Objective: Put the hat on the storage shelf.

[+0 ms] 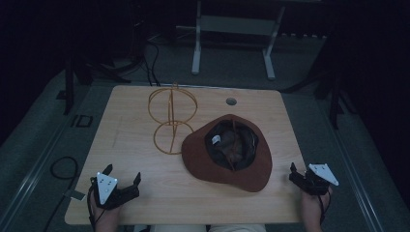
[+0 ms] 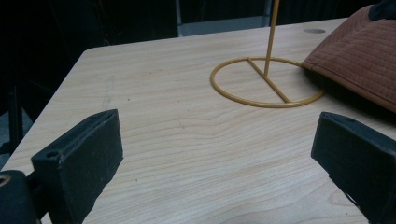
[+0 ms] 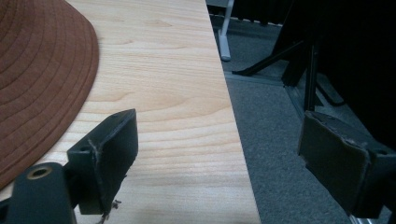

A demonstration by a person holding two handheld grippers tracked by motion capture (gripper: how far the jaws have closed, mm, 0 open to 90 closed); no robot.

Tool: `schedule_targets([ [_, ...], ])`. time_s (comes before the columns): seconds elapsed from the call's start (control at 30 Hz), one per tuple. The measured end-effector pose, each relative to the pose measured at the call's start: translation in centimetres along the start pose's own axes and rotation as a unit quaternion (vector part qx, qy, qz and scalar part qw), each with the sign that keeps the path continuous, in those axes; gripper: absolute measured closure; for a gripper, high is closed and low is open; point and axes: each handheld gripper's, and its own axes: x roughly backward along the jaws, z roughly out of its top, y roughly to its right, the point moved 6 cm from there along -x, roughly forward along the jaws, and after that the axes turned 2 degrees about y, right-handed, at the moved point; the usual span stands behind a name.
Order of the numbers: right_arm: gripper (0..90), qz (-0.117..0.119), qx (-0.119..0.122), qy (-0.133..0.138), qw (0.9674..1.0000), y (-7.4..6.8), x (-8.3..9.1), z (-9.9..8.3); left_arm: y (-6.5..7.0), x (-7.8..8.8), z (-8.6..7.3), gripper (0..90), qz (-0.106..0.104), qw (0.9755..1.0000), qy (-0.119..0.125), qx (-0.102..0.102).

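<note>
A brown brimmed hat [image 1: 227,152] lies crown-down, right of the table's middle, its dark lining facing up. To its left stands a gold wire hat stand [image 1: 171,118], and the hat's brim overlaps the stand's base ring [image 2: 266,84]. My left gripper [image 1: 123,173] rests open at the front left corner with bare wood between its jaws [image 2: 215,149]. My right gripper [image 1: 302,174] is open at the table's front right edge. One of its jaws is over the wood and the other over the floor [image 3: 224,149]. The hat's brim [image 3: 37,79] lies just to its left.
The wooden table [image 1: 145,193] has a round cable hole [image 1: 231,101] near its back edge. Grey carpet surrounds it. A white metal frame [image 1: 232,29] stands behind, dark stand legs rise at both sides, and a cable loop [image 1: 63,169] lies on the floor at left.
</note>
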Motion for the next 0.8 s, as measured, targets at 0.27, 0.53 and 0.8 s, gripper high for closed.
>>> schedule_targets([
  [0.27, 12.0, 0.034, 0.001, -0.022, 0.9992, -0.5, 0.0, -0.1, -0.1, -0.1, -0.1, 2.6, 0.001, 1.0, -0.004, 0.0],
  [0.53, 11.5, 0.105, 0.011, -0.065, 0.9923, -2.9, 1.1, 1.4, 0.4, 0.1, 0.2, 2.6, -0.013, 0.9999, 0.0, 0.008],
  [0.8, 13.7, 0.144, 0.009, -0.049, 0.9883, -4.2, 2.4, 5.4, 1.5, 0.3, 0.4, 2.6, -0.036, 0.9993, -0.004, 0.001],
])
